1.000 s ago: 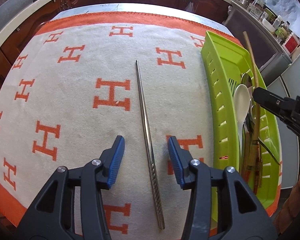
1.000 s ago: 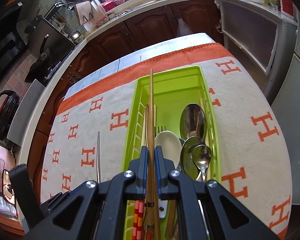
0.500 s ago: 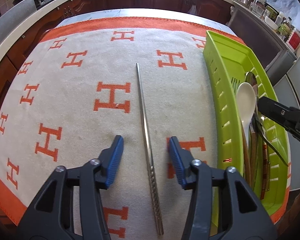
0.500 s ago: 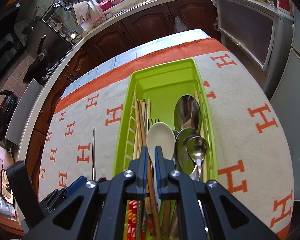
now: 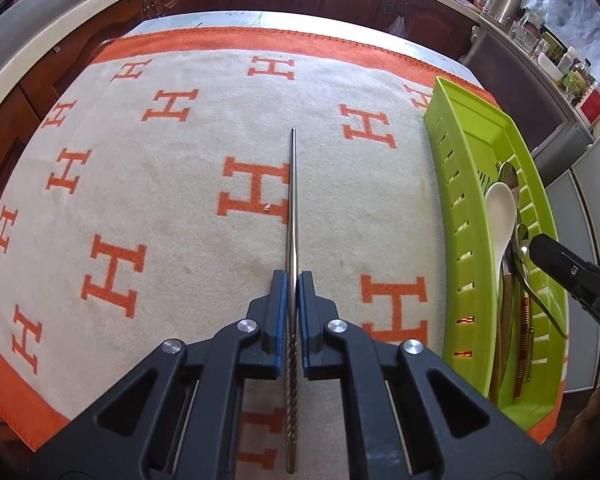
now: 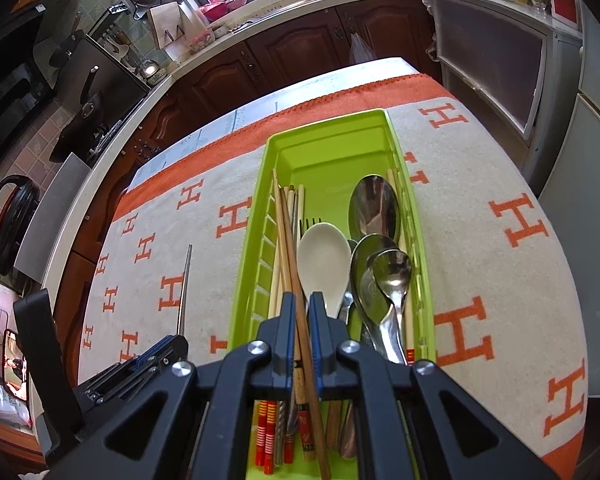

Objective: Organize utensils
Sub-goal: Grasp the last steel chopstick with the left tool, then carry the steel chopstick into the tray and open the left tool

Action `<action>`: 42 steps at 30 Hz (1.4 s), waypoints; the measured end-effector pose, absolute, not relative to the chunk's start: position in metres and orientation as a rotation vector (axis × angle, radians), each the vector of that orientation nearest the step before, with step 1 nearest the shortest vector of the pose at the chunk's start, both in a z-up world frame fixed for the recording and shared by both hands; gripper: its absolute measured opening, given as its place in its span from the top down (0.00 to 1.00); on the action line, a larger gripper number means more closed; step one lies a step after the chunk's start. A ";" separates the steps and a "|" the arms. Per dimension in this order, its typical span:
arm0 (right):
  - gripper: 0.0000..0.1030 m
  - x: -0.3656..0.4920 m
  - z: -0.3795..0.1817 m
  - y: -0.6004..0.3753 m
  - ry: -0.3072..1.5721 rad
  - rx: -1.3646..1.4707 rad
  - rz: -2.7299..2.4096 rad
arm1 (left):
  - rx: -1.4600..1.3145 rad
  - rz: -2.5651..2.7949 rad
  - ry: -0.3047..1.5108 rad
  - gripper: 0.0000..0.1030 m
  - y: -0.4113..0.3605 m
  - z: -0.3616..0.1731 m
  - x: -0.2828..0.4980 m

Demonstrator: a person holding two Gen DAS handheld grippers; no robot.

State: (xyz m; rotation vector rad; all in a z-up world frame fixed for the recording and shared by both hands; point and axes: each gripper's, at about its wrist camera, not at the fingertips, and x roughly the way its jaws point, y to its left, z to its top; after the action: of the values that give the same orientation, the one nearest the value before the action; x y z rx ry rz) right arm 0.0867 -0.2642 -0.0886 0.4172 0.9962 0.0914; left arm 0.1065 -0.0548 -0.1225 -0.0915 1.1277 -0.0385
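Observation:
A long metal chopstick (image 5: pixel 293 200) lies on the white-and-orange H-patterned towel (image 5: pixel 160 208). My left gripper (image 5: pixel 293 280) has its jaws closing tight on it near the twisted handle end, and both blue pads press its sides. The same chopstick (image 6: pixel 186 288) and left gripper (image 6: pixel 168 344) show at the lower left of the right wrist view. My right gripper (image 6: pixel 301 300) hangs low over the green slotted tray (image 6: pixel 252 260) and is shut on brown wooden chopsticks (image 6: pixel 286 232). Their far ends rest inside the tray.
The tray (image 5: pixel 452 200) stands along the towel's right side and holds a white spoon (image 6: pixel 324 256), metal spoons (image 6: pixel 374 204), a fork and several more chopsticks. Kitchen counters and dark cabinets (image 6: pixel 300 52) ring the table. The right gripper's finger (image 5: pixel 556 260) reaches over the tray.
My left jaws went from wide open either side of the metal chopstick to shut on it. The right gripper lowered its wooden chopsticks from raised to lying in the tray.

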 end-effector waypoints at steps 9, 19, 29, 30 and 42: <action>0.93 0.078 -0.081 -0.265 0.982 0.421 0.096 | -0.166 -0.116 1.096 0.97 -0.055 -0.077 0.100; 0.93 0.071 -0.062 -0.275 0.934 0.424 0.069 | -0.217 -0.291 1.085 0.97 -0.093 -0.033 0.104; 0.93 0.067 -0.065 -0.297 0.926 0.464 0.018 | -0.201 -0.355 1.143 0.97 -0.144 -0.053 0.123; 0.93 0.067 -0.065 -0.299 0.924 0.466 0.013 | -0.205 -0.360 1.154 0.97 -0.147 -0.058 0.126; 0.93 0.067 -0.069 -0.300 0.929 0.472 0.016 | -0.119 -0.351 1.134 0.96 -0.151 -0.063 0.127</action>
State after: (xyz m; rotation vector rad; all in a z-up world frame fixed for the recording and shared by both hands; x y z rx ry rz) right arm 0.0668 -0.2998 -0.0693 0.4721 0.9289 0.0164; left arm 0.1271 -0.1511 -0.0628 -0.1195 1.1341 -0.3507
